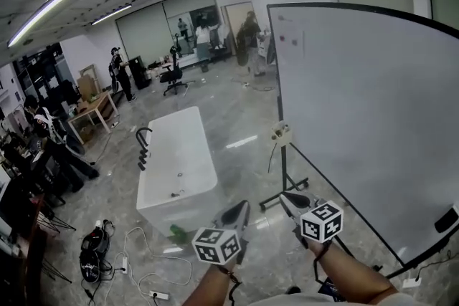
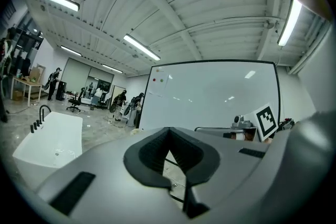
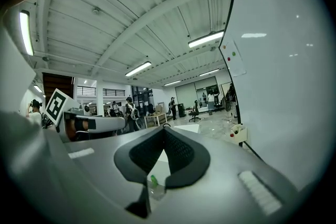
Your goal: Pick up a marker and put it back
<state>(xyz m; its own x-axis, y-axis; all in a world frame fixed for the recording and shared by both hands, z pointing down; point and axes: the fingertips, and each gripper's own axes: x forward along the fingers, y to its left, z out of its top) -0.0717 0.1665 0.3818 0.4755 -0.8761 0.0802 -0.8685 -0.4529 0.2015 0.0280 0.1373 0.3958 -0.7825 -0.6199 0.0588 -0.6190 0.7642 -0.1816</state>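
The left gripper (image 1: 241, 208) and right gripper (image 1: 288, 198) are held shut and empty, near the whiteboard (image 1: 366, 111).

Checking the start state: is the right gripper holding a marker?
No: the right gripper has its jaws closed tip to tip with nothing gripped between them.

whiteboard (image 1: 358, 118) cut off at rt edge; holder (image 1: 280, 132) contents too small.

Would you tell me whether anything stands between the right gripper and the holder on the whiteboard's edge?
Nothing visible does: only open space separates the right gripper from the holder on the whiteboard's left edge.
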